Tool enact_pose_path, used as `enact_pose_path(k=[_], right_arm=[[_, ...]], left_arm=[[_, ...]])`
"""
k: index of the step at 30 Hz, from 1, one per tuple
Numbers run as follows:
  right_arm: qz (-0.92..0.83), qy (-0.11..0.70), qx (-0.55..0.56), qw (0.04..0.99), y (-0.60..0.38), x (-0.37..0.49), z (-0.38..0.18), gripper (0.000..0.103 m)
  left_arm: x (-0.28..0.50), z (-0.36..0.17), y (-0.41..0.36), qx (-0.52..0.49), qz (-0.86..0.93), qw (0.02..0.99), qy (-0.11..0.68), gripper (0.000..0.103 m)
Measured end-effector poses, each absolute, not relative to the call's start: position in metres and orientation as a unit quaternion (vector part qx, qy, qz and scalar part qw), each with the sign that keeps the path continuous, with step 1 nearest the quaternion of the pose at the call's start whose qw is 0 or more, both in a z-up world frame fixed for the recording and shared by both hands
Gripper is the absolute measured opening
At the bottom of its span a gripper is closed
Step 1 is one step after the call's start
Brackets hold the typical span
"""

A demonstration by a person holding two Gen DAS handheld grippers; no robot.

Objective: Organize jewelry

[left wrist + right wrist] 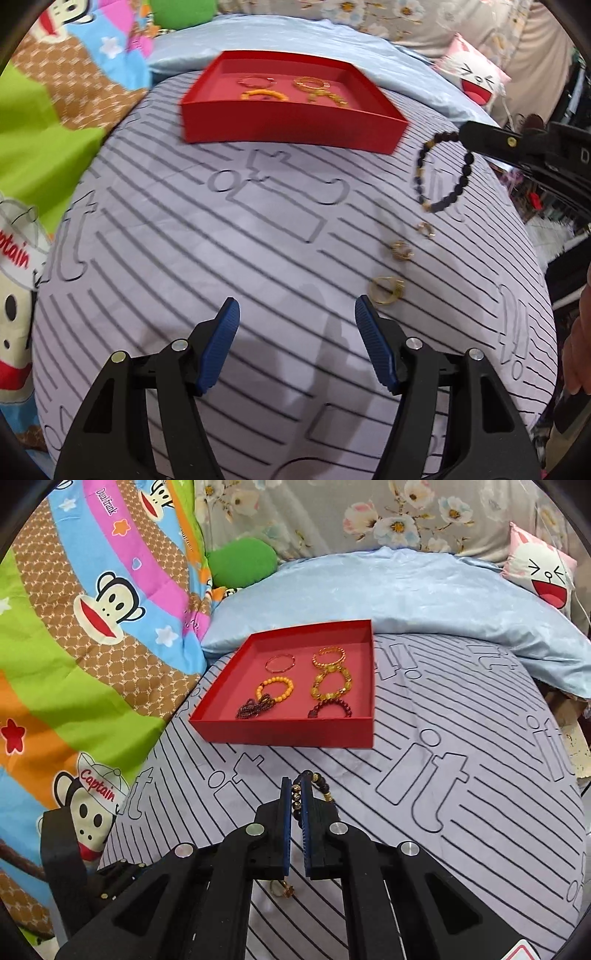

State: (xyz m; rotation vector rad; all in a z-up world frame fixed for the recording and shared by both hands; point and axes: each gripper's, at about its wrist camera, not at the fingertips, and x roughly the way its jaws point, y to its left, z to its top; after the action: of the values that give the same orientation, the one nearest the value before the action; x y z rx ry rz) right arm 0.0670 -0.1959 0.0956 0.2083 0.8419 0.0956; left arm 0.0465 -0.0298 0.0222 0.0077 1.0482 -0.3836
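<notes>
A red tray sits on the striped grey sheet; in the right wrist view the tray holds several bracelets, among them an orange bead one and a dark red one. My right gripper is shut on a dark beaded bracelet, which hangs from it above the sheet to the right of the tray in the left wrist view. Three gold rings lie on the sheet below it. My left gripper is open and empty, just left of the nearest ring.
A light blue pillow lies behind the tray. A colourful monkey-print blanket covers the left side. A pink cartoon cushion sits at the far right. One gold ring shows under my right gripper.
</notes>
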Motion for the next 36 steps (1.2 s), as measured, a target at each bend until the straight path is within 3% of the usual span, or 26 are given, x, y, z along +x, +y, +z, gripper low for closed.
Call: enact_pose_path(k=[13, 18, 25, 36], right_arm=[[-0.014, 0.428, 0.136, 0.894, -0.251, 0.041, 0.073, 0.005], [-0.020, 0.429, 0.144, 0.892, -0.258, 0.038, 0.071, 0.005], [-0.006, 0.432, 0.145, 0.890, -0.251, 0.041, 0.070, 0.005], [0.024, 0.439, 0.135, 0.888, -0.228, 0.040, 0.070, 0.005]], left_arm=[[0.055, 0.007, -0.086, 0.037, -0.231, 0.836, 0.496, 0.061], [0.054, 0.007, -0.096, 0.055, -0.236, 0.838, 0.488, 0.050], [0.050, 0.007, -0.098, 0.067, -0.240, 0.837, 0.486, 0.023], [0.053, 0.017, -0.089, 0.048, -0.226, 0.840, 0.491, 0.023]])
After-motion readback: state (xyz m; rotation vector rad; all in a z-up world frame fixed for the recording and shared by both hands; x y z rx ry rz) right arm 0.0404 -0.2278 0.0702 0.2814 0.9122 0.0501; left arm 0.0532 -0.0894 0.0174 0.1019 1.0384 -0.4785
